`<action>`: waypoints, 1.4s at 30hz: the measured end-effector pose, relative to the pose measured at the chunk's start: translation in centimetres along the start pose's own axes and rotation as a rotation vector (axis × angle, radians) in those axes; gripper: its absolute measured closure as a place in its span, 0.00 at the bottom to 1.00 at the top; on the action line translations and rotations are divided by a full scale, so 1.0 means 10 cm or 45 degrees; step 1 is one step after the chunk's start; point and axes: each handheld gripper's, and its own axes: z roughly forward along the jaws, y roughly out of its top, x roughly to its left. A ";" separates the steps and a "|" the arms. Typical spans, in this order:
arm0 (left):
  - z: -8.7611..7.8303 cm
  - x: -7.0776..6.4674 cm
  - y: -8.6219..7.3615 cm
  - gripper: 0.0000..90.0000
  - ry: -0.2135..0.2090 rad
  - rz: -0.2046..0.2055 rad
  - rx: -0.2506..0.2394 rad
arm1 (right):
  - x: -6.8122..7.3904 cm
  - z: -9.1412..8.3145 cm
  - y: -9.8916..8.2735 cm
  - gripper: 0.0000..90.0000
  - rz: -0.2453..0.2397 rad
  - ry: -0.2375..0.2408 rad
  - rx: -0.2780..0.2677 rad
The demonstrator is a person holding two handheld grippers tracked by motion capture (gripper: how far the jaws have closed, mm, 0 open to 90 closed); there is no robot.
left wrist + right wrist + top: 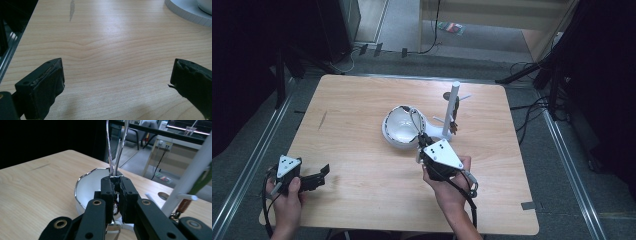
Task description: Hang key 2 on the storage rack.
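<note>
A white bowl (398,131) with a shiny rim lies near the table's middle, tipped toward me. My right gripper (420,143) is just in front of it. In the right gripper view its jaws (115,181) are shut on a thin silvery wire loop (117,147) whose two strands rise over the bowl (86,186). From above, the loop (415,120) arches over the bowl's right side. My left gripper (319,175) rests at the table's front left, open, with bare wood between its jaws (116,77).
A white peg stand (452,105) rises right of the bowl, with a brown keychain (455,124) hanging from it; both stand (192,170) and keychain (183,206) are close on the right. The bowl's white edge (185,11) lies far ahead of the left gripper.
</note>
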 end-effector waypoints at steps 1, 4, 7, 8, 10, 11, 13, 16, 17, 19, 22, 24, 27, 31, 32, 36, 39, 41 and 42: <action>0.00 0.00 0.00 0.00 0.000 0.000 -0.002 | -0.02 -0.01 0.00 0.93 0.006 -0.010 -0.002; 0.00 0.00 0.00 0.00 0.000 0.001 0.000 | -0.06 -0.02 0.00 0.93 0.016 -0.033 -0.009; 0.00 0.00 0.00 0.00 0.001 0.001 0.000 | -0.11 -0.03 0.00 0.93 0.012 -0.062 -0.017; 0.00 0.00 0.00 0.00 0.001 -0.001 0.000 | -0.12 -0.03 0.01 0.93 0.015 -0.066 -0.016; 0.00 0.00 0.00 0.00 0.000 0.000 0.001 | -0.15 -0.04 0.01 0.93 0.005 -0.083 -0.032; 0.00 0.00 0.00 0.00 0.000 0.000 0.001 | -0.16 -0.05 0.01 0.93 0.010 -0.088 -0.032; 0.00 0.00 0.00 0.00 -0.001 0.001 -0.001 | -0.18 -0.05 0.01 0.93 0.006 -0.104 -0.034; 0.00 0.00 0.00 0.00 -0.001 0.000 0.000 | -0.23 -0.06 0.01 0.93 0.011 -0.126 -0.031; 0.00 0.00 0.00 0.00 -0.001 0.000 0.001 | -0.25 -0.06 0.00 0.93 0.007 -0.131 -0.034; 0.00 0.00 0.00 0.00 -0.001 0.000 0.000 | -0.27 -0.06 0.00 0.93 0.015 -0.149 -0.030; 0.00 0.00 0.00 0.00 -0.002 -0.001 0.000 | -0.32 -0.07 -0.01 0.93 0.019 -0.166 -0.030; 0.00 0.00 0.00 0.00 -0.001 -0.001 0.000 | -0.34 -0.07 -0.01 0.93 0.028 -0.174 -0.032; 0.00 0.00 0.00 0.00 -0.003 0.000 0.000 | -0.39 -0.08 -0.01 0.93 0.029 -0.192 -0.033; 0.00 0.00 0.00 0.00 -0.003 0.000 0.002 | -0.45 -0.09 -0.02 0.93 0.044 -0.215 -0.030; 0.00 0.00 0.00 0.00 -0.003 -0.001 0.002 | -0.46 -0.09 -0.03 0.93 0.043 -0.217 -0.030; 0.00 0.00 0.00 0.00 -0.002 -0.005 -0.001 | -0.50 -0.09 -0.04 0.93 0.052 -0.229 -0.025; 0.00 0.00 0.00 0.00 -0.003 -0.005 -0.002 | -0.54 -0.08 -0.06 0.93 0.046 -0.242 -0.017; 0.00 0.00 0.00 0.00 -0.003 -0.005 -0.003 | -0.55 -0.07 -0.08 0.93 0.053 -0.248 -0.010; 0.00 0.00 0.00 0.00 -0.002 -0.004 -0.003 | -0.56 -0.06 -0.09 0.93 0.058 -0.254 -0.007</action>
